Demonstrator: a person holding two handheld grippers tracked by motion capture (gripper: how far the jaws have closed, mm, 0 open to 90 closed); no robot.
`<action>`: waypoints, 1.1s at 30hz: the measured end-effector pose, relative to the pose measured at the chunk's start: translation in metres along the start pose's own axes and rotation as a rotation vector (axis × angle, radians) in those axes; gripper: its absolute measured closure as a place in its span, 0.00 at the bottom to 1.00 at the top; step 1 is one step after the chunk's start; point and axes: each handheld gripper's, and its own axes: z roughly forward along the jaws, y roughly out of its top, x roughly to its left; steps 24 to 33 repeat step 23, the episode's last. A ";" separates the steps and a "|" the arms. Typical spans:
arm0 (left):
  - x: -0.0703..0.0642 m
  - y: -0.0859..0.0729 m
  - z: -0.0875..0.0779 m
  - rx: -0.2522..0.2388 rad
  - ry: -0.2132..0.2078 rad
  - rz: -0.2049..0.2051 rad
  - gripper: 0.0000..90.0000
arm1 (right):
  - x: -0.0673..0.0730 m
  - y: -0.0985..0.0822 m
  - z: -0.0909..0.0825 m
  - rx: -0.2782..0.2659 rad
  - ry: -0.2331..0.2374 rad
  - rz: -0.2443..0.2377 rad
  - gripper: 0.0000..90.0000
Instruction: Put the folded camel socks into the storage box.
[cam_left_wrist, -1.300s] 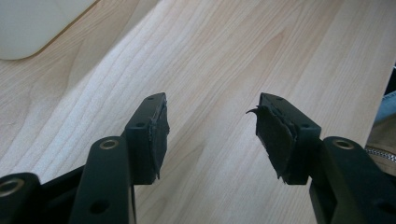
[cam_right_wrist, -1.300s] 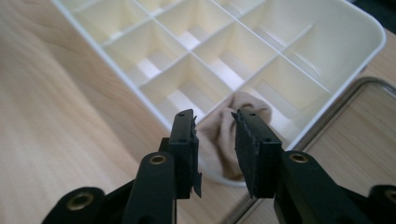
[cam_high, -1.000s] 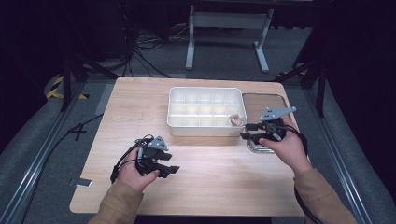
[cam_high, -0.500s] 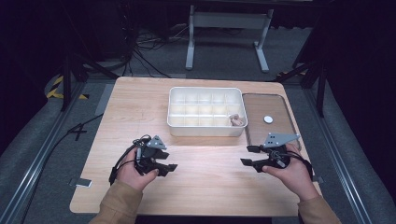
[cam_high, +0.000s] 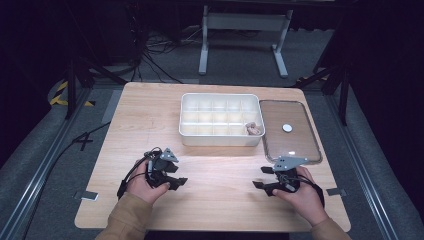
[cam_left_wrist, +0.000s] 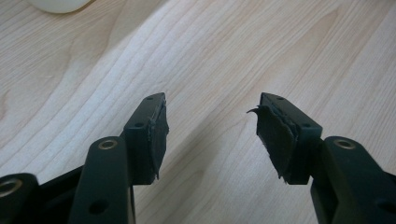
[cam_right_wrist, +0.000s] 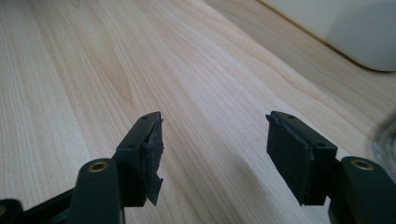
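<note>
a: high view: both hands rest low on the pale wooden worktop (cam_high: 220, 200), left claw (cam_high: 181, 181) and right claw (cam_high: 259, 178) near the front edge, well apart from each other.
b: state?
a: left claw wide, nothing in it. right claw's jaws have just been opening, now wide, nothing between them in the right gripper view.
b: and the thing?
a: small tan lump (cam_high: 254, 129) sits in the front right compartment of the white plastic divided box (cam_high: 221, 141). clear flat lid with a white knob (cam_high: 290, 131) lies just beside the box on its right.
b: step?
a: looks like drop-off done, claws parked. next probably the lid: the right claw would have to reach up to it.
b: unclear bits?
a: lump too small to identify. other compartments look empty, can't be sure.
</note>
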 end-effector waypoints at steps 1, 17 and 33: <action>0.000 -0.001 0.002 -0.007 -0.006 0.003 0.49 | 0.001 -0.001 0.003 -0.003 0.003 -0.015 0.41; -0.006 -0.005 0.019 0.001 -0.002 0.043 0.50 | 0.009 -0.005 0.018 -0.023 0.020 -0.038 0.35; -0.006 -0.007 0.020 0.009 0.010 0.047 0.48 | 0.009 -0.006 0.023 -0.005 0.026 -0.039 0.35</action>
